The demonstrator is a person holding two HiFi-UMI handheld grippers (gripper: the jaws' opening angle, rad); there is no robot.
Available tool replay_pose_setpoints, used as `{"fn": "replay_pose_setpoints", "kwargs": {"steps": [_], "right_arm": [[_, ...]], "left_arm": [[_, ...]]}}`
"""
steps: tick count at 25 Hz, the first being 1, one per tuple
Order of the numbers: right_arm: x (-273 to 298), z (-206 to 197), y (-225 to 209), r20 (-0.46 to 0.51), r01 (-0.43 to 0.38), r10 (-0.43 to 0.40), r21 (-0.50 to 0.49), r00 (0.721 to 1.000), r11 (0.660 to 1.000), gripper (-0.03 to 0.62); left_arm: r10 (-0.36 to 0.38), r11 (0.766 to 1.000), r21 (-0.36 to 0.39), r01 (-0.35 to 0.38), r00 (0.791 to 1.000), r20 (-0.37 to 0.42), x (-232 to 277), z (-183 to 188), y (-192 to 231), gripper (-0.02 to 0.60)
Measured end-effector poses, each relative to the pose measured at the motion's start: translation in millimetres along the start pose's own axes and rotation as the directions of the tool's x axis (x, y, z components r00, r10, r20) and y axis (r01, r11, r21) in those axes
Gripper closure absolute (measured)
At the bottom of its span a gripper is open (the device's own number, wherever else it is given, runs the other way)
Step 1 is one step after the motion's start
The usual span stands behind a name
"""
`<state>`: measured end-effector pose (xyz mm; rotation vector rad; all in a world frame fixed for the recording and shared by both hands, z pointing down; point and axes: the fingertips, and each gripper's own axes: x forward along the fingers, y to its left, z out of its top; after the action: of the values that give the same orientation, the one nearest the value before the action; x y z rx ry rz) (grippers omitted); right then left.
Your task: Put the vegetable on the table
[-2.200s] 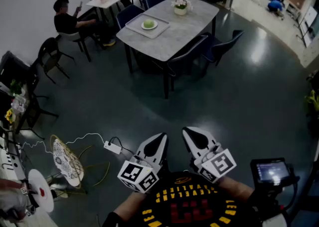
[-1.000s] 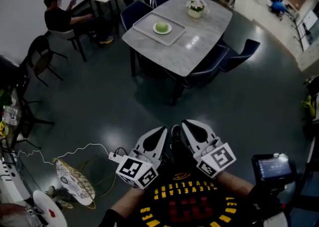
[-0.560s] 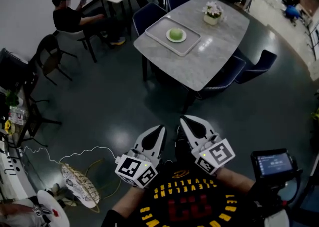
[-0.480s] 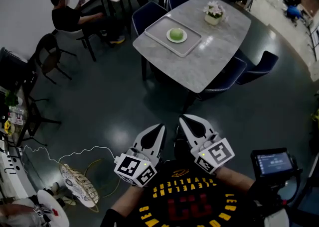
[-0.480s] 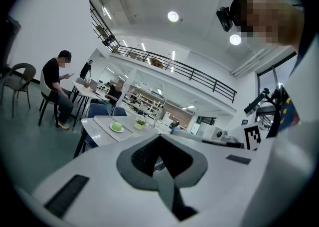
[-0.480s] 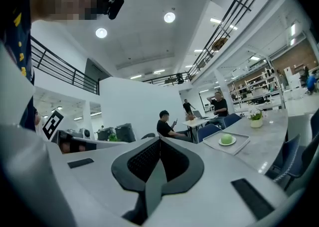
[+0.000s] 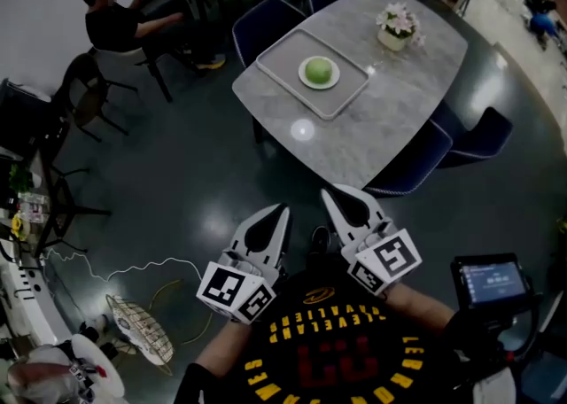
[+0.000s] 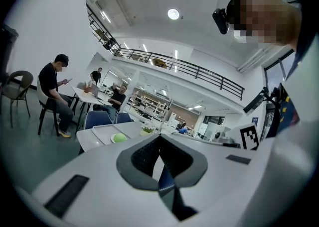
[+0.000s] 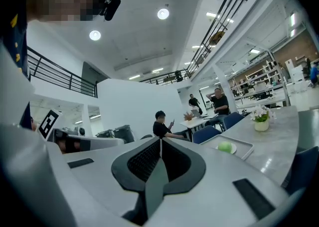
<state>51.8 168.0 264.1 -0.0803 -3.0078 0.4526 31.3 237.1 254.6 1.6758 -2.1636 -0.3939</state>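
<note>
While the left gripper (image 7: pixel 279 214) and right gripper (image 7: pixel 332 198) are hovering pinched together, empty, the round green vegetable (image 7: pixel 319 70) is sitting far ahead: approach step, probably calling for nearing, then opening.

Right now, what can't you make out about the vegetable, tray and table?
Vegetable: too small in every view to name; a round green shape.
Tray: left gripper view, partly hidden behind the left gripper.
Table: right gripper view, right end cut off by the picture's edge.
</note>
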Motion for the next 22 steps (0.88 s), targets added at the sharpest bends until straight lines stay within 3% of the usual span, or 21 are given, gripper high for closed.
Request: {"fn": "replay_pose_setpoints", "kwargs": {"steps": [7,13,22], "right_arm": [[31,31,-61,0.014,-0.011,0.011,-0.002,1.0,1.0,0.589],[46,35,-91,0.0,-0.002,0.002,0.019,1.0,1.0,0.588],[71,44,-131,0.022,0.079,-0.079,0.01,0.997,0.997,0.588]], "left_arm": [[0.016,1.0,0.025,-0.016,1.0,-0.004,70,24,10,0.581],[0.02,1.0,0.017,-0.019,0.999,-0.027,104,29,22,0.581],[-0.055,0.998,0.026,0.056,0.997,-0.062,149,39,43,0.581]]}}
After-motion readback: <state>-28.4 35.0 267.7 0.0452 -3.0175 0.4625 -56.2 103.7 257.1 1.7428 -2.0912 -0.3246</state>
